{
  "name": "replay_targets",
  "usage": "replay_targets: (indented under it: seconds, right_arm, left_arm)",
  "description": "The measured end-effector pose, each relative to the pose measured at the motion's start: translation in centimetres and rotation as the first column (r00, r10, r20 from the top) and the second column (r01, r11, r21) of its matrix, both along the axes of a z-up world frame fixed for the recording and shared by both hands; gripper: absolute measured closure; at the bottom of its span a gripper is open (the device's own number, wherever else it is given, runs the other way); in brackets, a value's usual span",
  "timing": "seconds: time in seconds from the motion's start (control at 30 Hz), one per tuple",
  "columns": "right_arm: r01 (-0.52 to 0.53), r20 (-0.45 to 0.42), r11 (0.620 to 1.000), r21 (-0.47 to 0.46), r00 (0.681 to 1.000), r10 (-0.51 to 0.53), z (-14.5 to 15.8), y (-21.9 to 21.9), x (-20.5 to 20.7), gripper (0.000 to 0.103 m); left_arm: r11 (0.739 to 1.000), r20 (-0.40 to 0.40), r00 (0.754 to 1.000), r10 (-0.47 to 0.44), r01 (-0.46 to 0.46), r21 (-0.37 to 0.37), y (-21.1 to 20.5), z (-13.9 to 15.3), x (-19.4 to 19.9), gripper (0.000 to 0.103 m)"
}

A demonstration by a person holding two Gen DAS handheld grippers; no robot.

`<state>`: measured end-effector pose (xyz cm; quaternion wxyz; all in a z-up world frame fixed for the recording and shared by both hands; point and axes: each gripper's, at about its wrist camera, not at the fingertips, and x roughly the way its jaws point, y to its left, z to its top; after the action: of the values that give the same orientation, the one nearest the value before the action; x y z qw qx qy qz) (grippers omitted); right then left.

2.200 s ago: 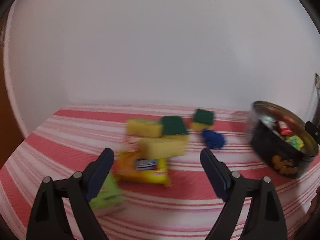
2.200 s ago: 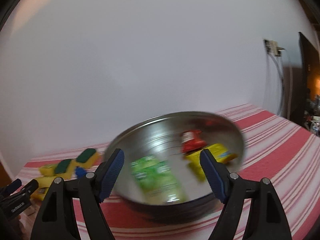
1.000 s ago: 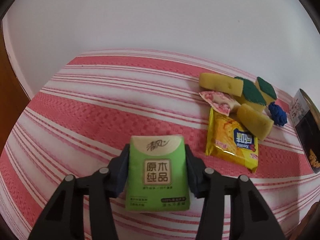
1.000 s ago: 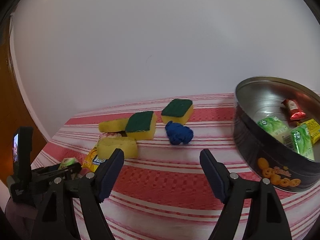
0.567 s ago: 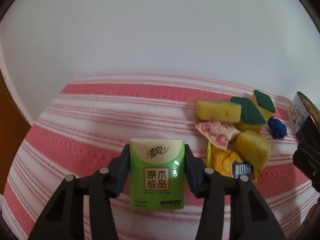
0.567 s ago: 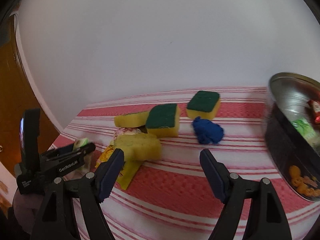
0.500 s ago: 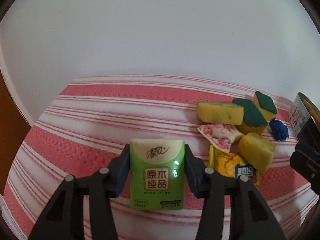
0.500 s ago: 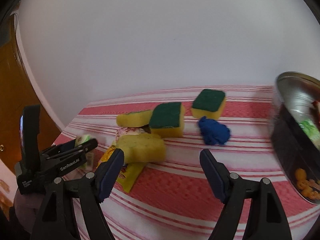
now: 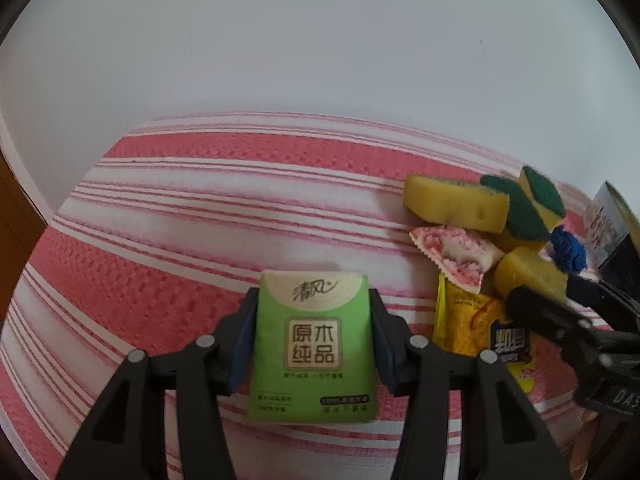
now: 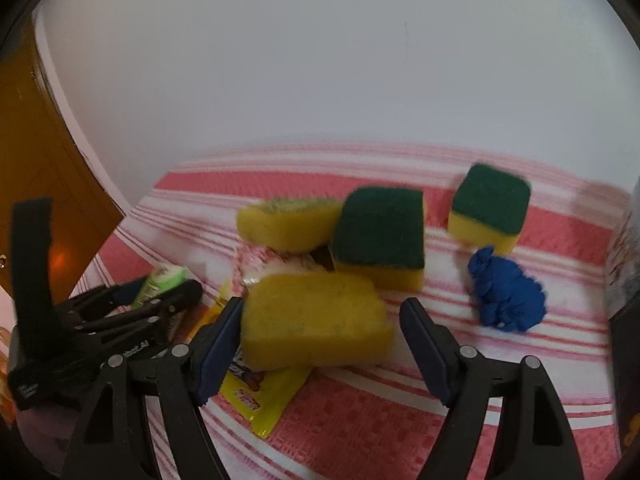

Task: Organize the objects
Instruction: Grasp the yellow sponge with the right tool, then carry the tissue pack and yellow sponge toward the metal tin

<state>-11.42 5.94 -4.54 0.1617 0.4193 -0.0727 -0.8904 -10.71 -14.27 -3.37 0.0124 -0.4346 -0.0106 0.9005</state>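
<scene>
Left tongs [image 9: 312, 332] clamp tight on the green tissue pack [image 9: 313, 344], held above the striped surface [image 9: 180, 208]. Right tongs [image 10: 320, 340] gape open, empty, around the nearest yellow sponge [image 10: 316, 320] atop the yellow snack packet [image 10: 264, 396].

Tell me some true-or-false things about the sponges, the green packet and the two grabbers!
1. The left gripper is shut on the green tissue packet. True.
2. The right gripper is squeezing the blue cloth ball. False: its jaws are open around the nearest yellow sponge, and the ball lies off to the right.
3. The yellow snack packet lies partly under that sponge. True.
4. All the sponges show a green top. False: only two show a green top in the right wrist view; the others show yellow.
5. The cloth on the table is blue. False: the striped cloth is pink and white.
</scene>
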Motion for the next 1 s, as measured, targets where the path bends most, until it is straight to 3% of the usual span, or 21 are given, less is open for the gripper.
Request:
replay_targets:
  seconds: [0.1,0.17,0.27,0.4,0.43,0.47,0.63,0.77,1.0]
  right_arm:
    - [0.001,-0.021,1.000,0.007,1.000,-0.001,0.0,-0.1,0.0,0.022]
    - [0.005,-0.016,1.000,0.003,1.000,-0.005,-0.2,0.0,-0.1,0.022]
    - [0.024,-0.025,1.000,-0.002,0.999,-0.024,0.0,0.0,0.0,0.023]
    - [0.023,-0.014,1.000,-0.002,1.000,-0.023,-0.1,0.2,0.0,0.033]
    - [0.025,-0.019,1.000,-0.005,1.000,-0.025,0.0,0.2,0.1,0.033]
    - [0.030,-0.027,1.000,-0.007,0.999,-0.031,0.1,0.3,0.2,0.033]
    - [0.046,-0.075,0.999,-0.030,0.996,-0.048,0.9,1.4,1.5,0.033]
    - [0.053,-0.114,0.998,-0.030,0.992,-0.056,1.7,2.0,2.6,0.033]
    - [0.161,-0.255,0.986,0.047,0.956,-0.144,3.7,3.5,5.5,0.033]
  left_arm:
    - [1.000,0.000,1.000,-0.002,0.002,-0.002,-0.2,-0.1,0.1,0.050]
    - [1.000,0.003,1.000,-0.006,0.006,-0.005,-0.1,-0.1,0.1,0.042]
    - [1.000,0.005,1.000,-0.009,0.009,-0.010,0.2,-0.2,0.0,0.041]
    - [1.000,0.003,1.000,-0.007,0.007,0.000,0.4,-0.2,0.1,0.045]
    - [1.000,0.001,1.000,-0.005,0.005,0.004,0.4,-0.2,0.2,0.054]
    - [1.000,-0.004,1.000,-0.006,0.006,0.016,0.5,-0.2,0.4,0.054]
    - [0.998,-0.015,1.000,-0.005,0.006,0.055,0.4,0.1,0.7,0.054]
    - [0.997,-0.069,0.998,0.014,-0.009,0.071,-0.1,0.7,1.1,0.054]
    - [0.998,-0.157,0.987,0.026,-0.016,0.064,0.0,1.8,1.7,0.054]
